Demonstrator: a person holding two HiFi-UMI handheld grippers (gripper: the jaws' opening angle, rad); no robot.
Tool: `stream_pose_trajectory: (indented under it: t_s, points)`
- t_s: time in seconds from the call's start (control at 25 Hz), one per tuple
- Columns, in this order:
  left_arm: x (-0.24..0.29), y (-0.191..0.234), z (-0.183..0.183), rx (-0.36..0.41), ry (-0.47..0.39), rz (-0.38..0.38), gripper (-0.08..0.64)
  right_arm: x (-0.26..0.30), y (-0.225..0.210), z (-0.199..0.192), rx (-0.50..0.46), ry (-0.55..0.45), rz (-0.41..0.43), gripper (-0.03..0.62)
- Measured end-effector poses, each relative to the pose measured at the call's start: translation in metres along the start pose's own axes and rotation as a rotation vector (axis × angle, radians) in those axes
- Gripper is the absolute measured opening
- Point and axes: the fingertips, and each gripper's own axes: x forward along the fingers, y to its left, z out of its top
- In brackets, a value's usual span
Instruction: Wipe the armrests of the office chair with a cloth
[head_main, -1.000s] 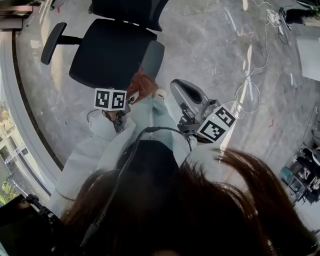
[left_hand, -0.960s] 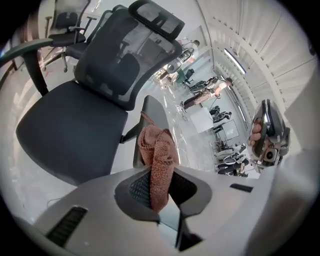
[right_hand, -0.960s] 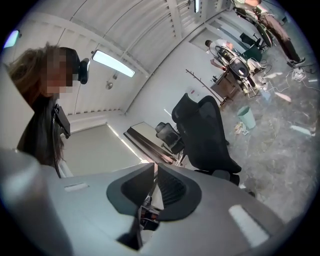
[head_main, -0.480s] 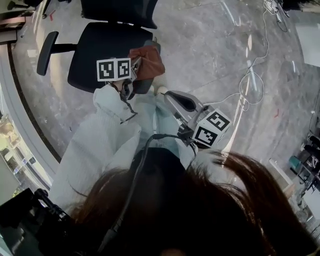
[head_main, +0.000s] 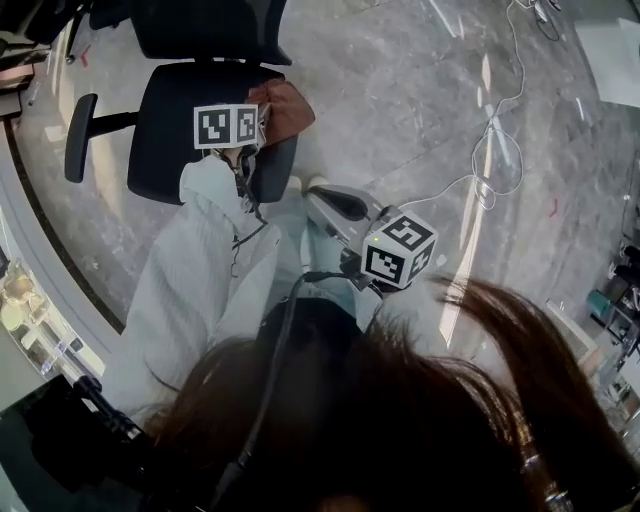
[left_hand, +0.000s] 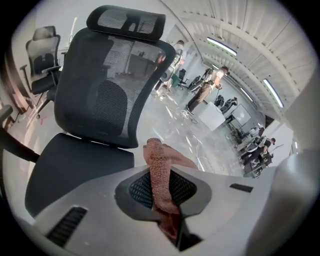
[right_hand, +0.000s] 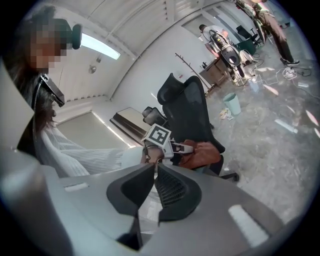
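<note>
We are holding cloth (head_main: 288, 107) pinched tight in left gripper (head_main: 262, 120), over near armrest (head_main: 284, 165) of office chair (head_main: 190, 120). Right gripper (right_hand: 154, 167) hanging beside, claw almost closed, nothing in it. We are guessing wiping is starting; next needs pressing cloth down, rubbing along armrest.

Grey marble floor (head_main: 400, 100) with office chair (head_main: 180, 120) and loose white cable (head_main: 520, 60)
</note>
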Motion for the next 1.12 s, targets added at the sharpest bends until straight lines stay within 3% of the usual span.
stream_pose_trajectory:
  t_s: [0.12, 0.36, 0.68, 0.88, 1.12]
  points:
    - [-0.008, -0.010, -0.022, 0.044, 0.043, -0.002, 0.041, 0.004, -0.016, 0.003, -0.016, 0.038, -0.058, 0.017]
    - [-0.043, -0.030, -0.090, 0.056, 0.119, -0.044, 0.041, 0.021, -0.033, 0.005, -0.082, 0.125, -0.160, 0.006]
    - [-0.096, -0.045, -0.158, -0.001, 0.163, -0.071, 0.041, 0.041, -0.013, -0.005, -0.092, 0.159, -0.108, 0.003]
    - [-0.101, -0.038, -0.163, 0.040, 0.161, -0.064, 0.041, 0.054, -0.006, -0.020, -0.130, 0.217, -0.121, 0.002]
    - [-0.073, -0.034, -0.124, 0.070, 0.103, -0.075, 0.041, 0.035, -0.011, -0.030, -0.152, 0.218, -0.182, 0.002]
